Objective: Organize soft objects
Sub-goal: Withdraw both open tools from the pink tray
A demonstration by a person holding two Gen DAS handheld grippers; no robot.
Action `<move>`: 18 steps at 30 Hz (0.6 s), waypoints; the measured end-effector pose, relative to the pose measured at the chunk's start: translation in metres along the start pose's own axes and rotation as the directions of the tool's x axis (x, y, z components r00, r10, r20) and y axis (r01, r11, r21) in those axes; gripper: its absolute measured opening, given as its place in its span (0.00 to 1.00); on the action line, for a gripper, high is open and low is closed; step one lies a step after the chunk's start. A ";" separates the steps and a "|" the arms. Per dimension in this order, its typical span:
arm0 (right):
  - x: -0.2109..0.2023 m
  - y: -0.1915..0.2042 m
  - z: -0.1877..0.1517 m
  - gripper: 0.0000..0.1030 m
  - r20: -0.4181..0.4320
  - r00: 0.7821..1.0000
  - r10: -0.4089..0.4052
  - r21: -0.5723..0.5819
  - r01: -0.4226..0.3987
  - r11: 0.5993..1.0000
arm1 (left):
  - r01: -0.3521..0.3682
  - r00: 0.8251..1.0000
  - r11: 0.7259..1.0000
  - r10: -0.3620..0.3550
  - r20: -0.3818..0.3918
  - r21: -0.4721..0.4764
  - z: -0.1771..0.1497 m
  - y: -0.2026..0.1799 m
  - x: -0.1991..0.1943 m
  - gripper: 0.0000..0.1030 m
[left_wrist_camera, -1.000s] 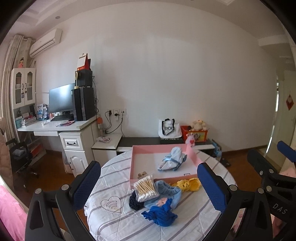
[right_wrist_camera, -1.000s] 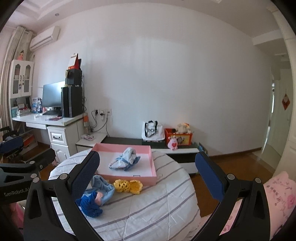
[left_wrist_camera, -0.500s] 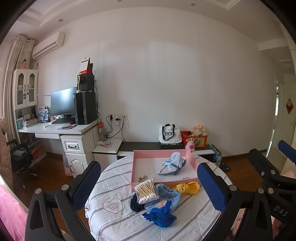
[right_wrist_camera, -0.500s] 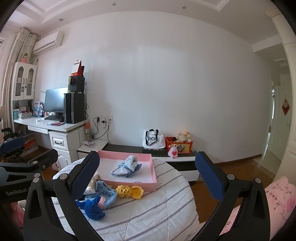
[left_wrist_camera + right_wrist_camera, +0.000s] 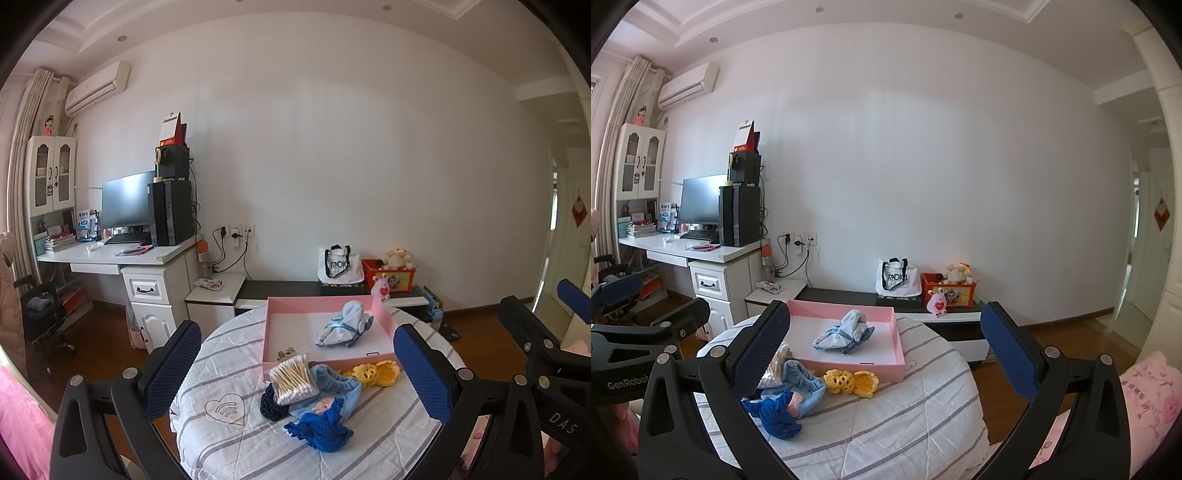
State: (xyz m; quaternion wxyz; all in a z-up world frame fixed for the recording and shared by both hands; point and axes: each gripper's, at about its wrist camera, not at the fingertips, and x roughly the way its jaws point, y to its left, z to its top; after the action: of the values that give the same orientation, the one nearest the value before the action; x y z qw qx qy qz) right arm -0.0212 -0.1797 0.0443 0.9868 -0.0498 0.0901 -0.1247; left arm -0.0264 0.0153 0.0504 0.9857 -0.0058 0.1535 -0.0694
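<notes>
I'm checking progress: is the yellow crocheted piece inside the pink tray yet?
Out. The yellow crocheted piece lies on the striped cloth against the shallow pink tray's near wall.

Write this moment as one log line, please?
left tool: open, empty | right tool: open, empty | pink tray: one light-blue cloth bundle inside | yellow knit, blue knit: on table, outside tray

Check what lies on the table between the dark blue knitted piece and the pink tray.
In the left wrist view, a light blue soft item and a cotton swab pack lie between the dark blue knitted piece and the pink tray.
</notes>
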 end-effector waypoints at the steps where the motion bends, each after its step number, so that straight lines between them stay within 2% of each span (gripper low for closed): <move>1: -0.001 0.000 0.000 1.00 0.000 1.000 0.001 0.000 -0.001 1.000 | 0.000 1.000 1.000 0.000 -0.001 0.000 0.000 0.000 0.001 1.00; 18: 0.013 0.000 -0.006 1.00 -0.044 0.999 0.004 0.005 -0.004 1.000 | -0.035 0.998 0.999 0.034 -0.049 -0.011 -0.006 0.014 0.016 1.00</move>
State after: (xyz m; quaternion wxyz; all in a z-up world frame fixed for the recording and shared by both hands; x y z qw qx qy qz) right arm -0.0096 -0.1838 0.0360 0.9850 -0.0443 0.1118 -0.1239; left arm -0.0111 0.0267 0.0394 0.9827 -0.0071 0.1779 -0.0515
